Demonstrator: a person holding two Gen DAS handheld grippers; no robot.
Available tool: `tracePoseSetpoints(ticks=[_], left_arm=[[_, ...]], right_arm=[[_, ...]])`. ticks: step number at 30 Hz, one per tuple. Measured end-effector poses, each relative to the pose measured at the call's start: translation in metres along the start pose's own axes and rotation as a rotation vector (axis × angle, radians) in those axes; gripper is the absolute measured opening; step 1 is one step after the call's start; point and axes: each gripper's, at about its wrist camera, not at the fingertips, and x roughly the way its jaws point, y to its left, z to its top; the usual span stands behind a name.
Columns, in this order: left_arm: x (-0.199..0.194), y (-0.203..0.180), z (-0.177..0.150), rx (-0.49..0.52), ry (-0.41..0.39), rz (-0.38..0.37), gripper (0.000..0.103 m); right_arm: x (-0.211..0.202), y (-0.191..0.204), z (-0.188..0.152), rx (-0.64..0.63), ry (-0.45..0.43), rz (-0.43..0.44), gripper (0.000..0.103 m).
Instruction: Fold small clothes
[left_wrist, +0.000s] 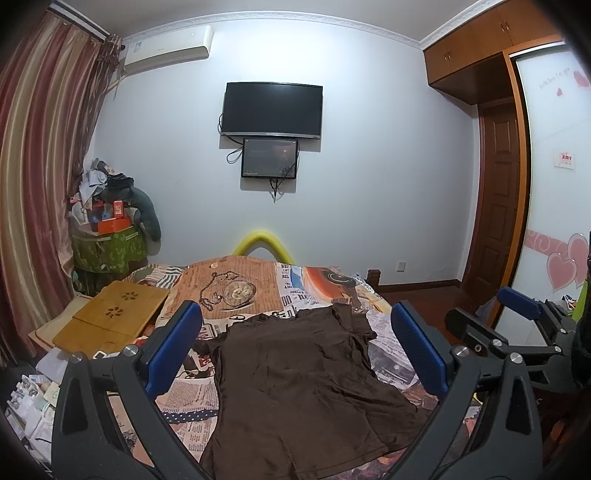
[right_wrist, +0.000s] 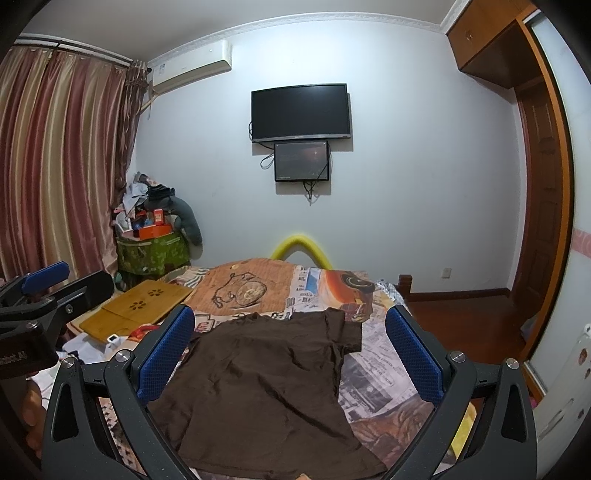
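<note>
A dark brown short-sleeved shirt (left_wrist: 295, 373) lies spread flat on the bed's patterned cover (left_wrist: 236, 280), collar toward the far end. It also shows in the right wrist view (right_wrist: 266, 380). My left gripper (left_wrist: 295, 343) is open, held above the shirt, its blue pads (left_wrist: 173, 347) wide apart and empty. My right gripper (right_wrist: 290, 349) is open too, above the shirt's right half, holding nothing. The right gripper shows at the right edge of the left wrist view (left_wrist: 517, 317); the left gripper shows at the left edge of the right wrist view (right_wrist: 44, 291).
A folded bamboo lap table (left_wrist: 114, 314) lies on the bed's left side, with papers (left_wrist: 33, 398) and clutter near it. A piled green bin (left_wrist: 107, 247) stands in the far left corner by the curtain. Wooden floor (right_wrist: 461, 321) and wardrobe (right_wrist: 546, 184) lie to the right.
</note>
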Motion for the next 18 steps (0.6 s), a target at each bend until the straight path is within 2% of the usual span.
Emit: tracePoseSetpoints(ticks=[18], left_arm=[[0.0022,0.0014,-0.0025,-0.013,0.008,0.009,0.103]], right_arm=[[0.0077,0.0013,-0.0025,0.014,0.033,0.026,0.103]])
